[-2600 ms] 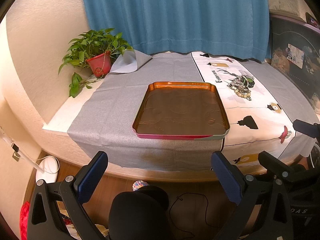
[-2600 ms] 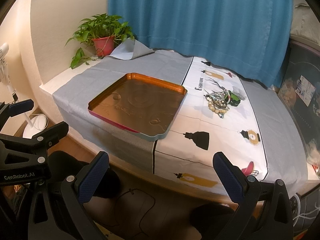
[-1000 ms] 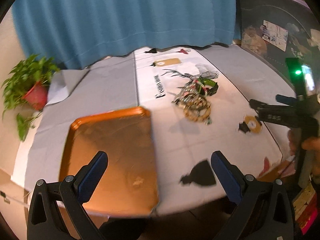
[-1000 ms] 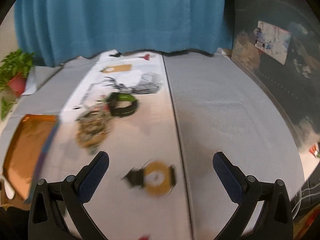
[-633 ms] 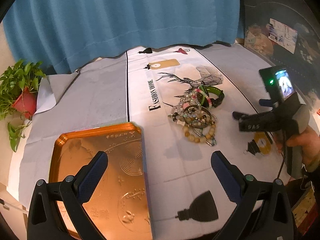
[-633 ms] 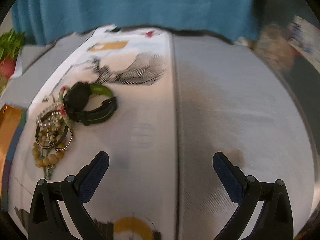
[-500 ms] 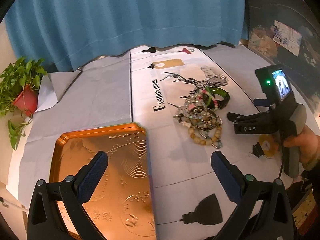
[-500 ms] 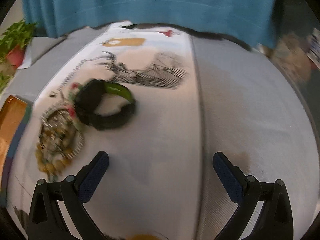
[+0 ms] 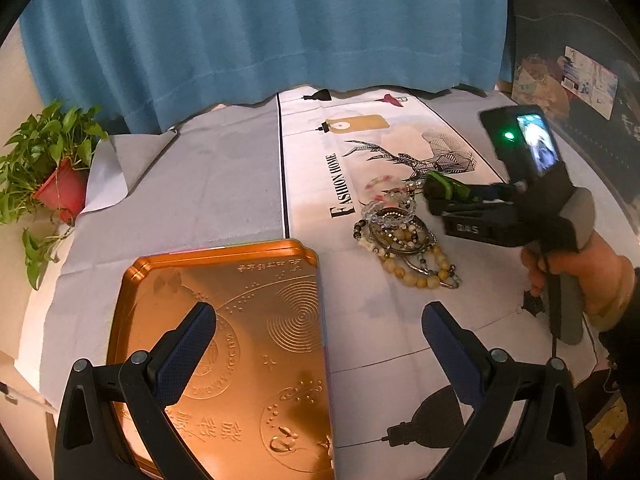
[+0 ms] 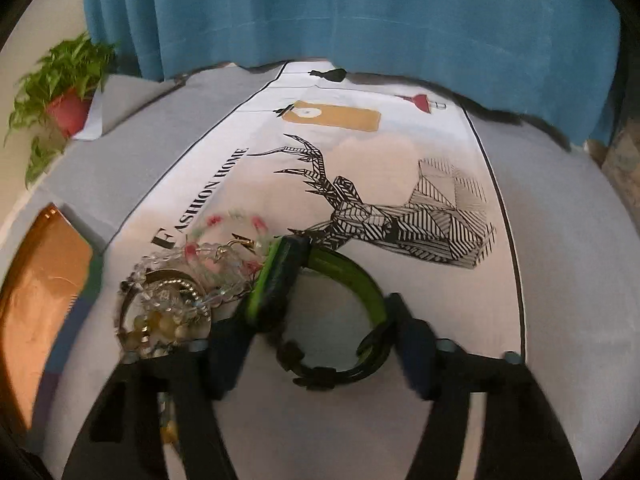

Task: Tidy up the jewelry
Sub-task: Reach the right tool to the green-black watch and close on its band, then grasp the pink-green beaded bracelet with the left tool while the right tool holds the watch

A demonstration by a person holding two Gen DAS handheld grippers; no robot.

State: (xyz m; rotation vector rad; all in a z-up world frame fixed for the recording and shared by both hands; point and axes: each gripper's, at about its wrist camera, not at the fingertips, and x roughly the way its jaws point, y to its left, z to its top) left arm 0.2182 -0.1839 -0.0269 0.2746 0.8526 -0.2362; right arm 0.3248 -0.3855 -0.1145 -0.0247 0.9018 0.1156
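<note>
The right gripper (image 10: 320, 354) reaches down over a black and green watch (image 10: 320, 308) lying on the white printed cloth (image 10: 400, 152) of the bench. Its jaws have just been closing, with the watch's strap loop between them; the blurred right-wrist view does not show whether the pads press on the strap yet. Just left of the watch, touching it, lies a tangled pile of bead bracelets (image 10: 176, 300). In the left-wrist view, the left gripper (image 9: 320, 334) hangs open and empty above the near edge of the bench, over an orange tray (image 9: 224, 264) left of the pile. Behind hangs a blue curtain (image 9: 260, 28).
</note>
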